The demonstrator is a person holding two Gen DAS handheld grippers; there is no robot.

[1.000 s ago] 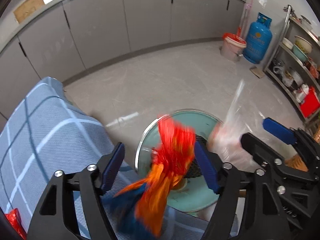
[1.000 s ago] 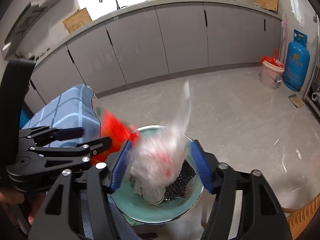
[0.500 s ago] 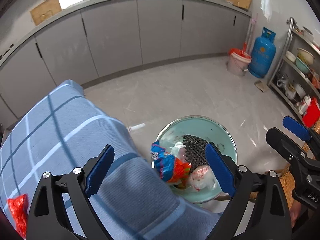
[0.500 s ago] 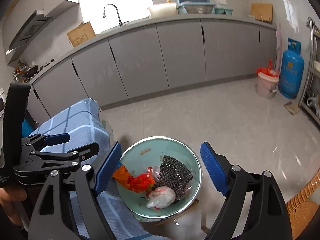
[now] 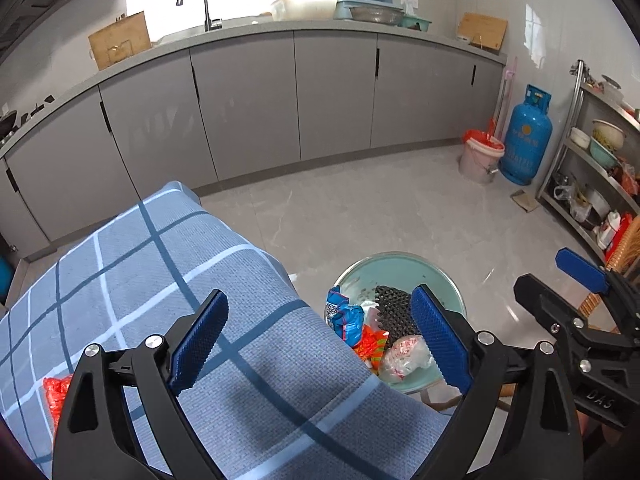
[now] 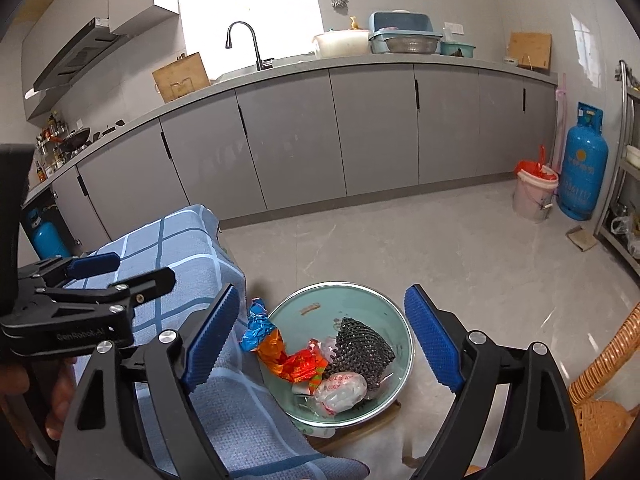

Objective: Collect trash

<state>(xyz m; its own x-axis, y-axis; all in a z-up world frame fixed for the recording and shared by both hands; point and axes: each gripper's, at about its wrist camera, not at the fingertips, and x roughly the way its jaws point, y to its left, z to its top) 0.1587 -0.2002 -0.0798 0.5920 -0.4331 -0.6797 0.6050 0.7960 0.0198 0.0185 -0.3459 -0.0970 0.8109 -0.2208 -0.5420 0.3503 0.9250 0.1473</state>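
Note:
A pale green basin [image 6: 352, 300] stands below the table edge, also in the left wrist view [image 5: 400, 266]. In it lie an orange and blue foil wrapper [image 6: 280, 350], a crumpled white plastic bag [image 6: 340, 392] and black mesh [image 6: 362, 346]. My left gripper [image 5: 318, 340] is open and empty above the blue checked tablecloth [image 5: 160, 280]. My right gripper [image 6: 320, 338] is open and empty above the basin. A red wrapper [image 5: 56, 396] lies on the cloth at the far left.
Grey kitchen cabinets [image 6: 300, 140] line the far wall. A blue gas cylinder [image 6: 582, 172] and a bucket with a red bag [image 6: 534, 194] stand at the right. A metal shelf rack [image 5: 600, 160] and a wicker chair [image 6: 600, 400] are at the right.
Both grippers opened and dropped the foil wrapper and the plastic bag into the basin, then rose and drew back from it.

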